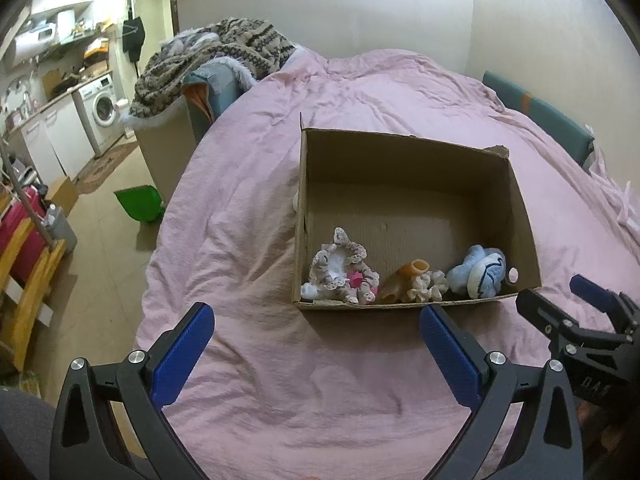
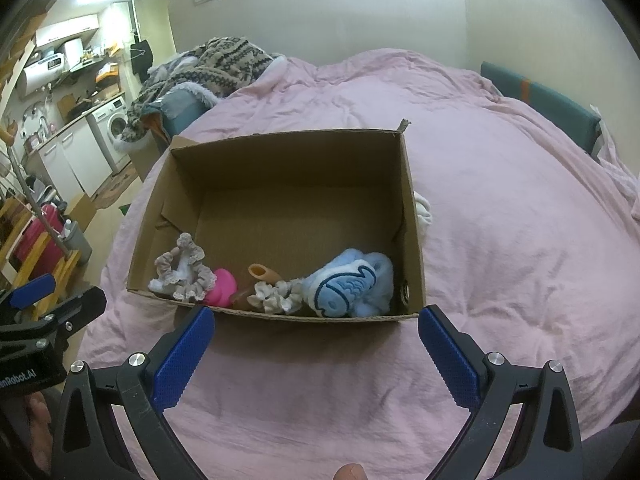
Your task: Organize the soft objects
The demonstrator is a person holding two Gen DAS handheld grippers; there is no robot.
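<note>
Both of my grippers, left (image 1: 316,334) and right (image 2: 316,334), hung spread wide and empty over the pink bedcover (image 2: 520,220), just short of the cardboard box (image 2: 412,216). I judged the sorting nearly done: the blue fish plush (image 2: 344,286), lace scrunchies (image 2: 184,272) and pink toy (image 2: 222,284) sat bunched against its near wall. Something white (image 2: 423,208) lay outside, touching the box's right wall.

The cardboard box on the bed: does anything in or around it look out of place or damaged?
One white soft item lies outside the cardboard box, against its right wall, while the others are inside. The box's top edge is torn at a far corner. Both grippers, left and right, are open and empty.
</note>
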